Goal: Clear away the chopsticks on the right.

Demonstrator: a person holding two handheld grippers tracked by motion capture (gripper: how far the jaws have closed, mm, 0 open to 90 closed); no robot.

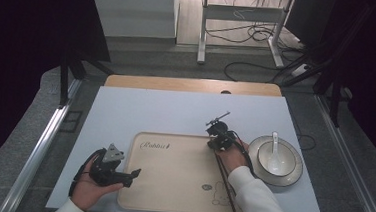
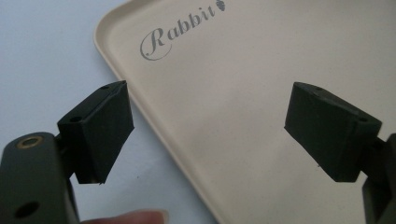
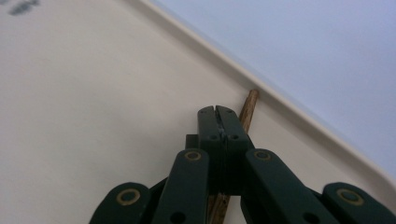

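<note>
- My right tool point(image 3: 217, 112) has its jaws pressed together on a pair of dark wooden chopsticks point(image 3: 248, 111); their tip pokes out past the jaws and nearly meets the tray's raised rim.
- In the high view the chopsticks point(image 1: 226, 181) run along the right side of the beige tray point(image 1: 171, 170), from my right tool point(image 1: 220, 137) back toward me, beside my white sleeve point(image 1: 259, 201).
- My left tool point(image 1: 133, 174) stands spread, holding nothing, at the tray's near left edge; in its own view one jaw hangs over the pale blue mat point(image 2: 42, 60), the other over the tray point(image 2: 224, 93), by the printed word "Rabbit".
- Step in hand, as I judge it: setting the chopsticks down on the tray. Whether they already rest flat on it I cannot tell for certain; the near end is masked by my arm.
- Next move calls for parting the right jaws gently so the sticks stay parallel and do not roll against the rim.
- A white bowl point(image 1: 276, 160) with a white spoon point(image 1: 275, 142) in it sits on a grey plate, on the mat just right of the tray.
- Surface: the mat covers a wooden table point(image 1: 192, 85).
- Room: grey floor, loose black cables point(image 1: 261, 33) and a metal desk frame beyond, dark drapes at both sides.
</note>
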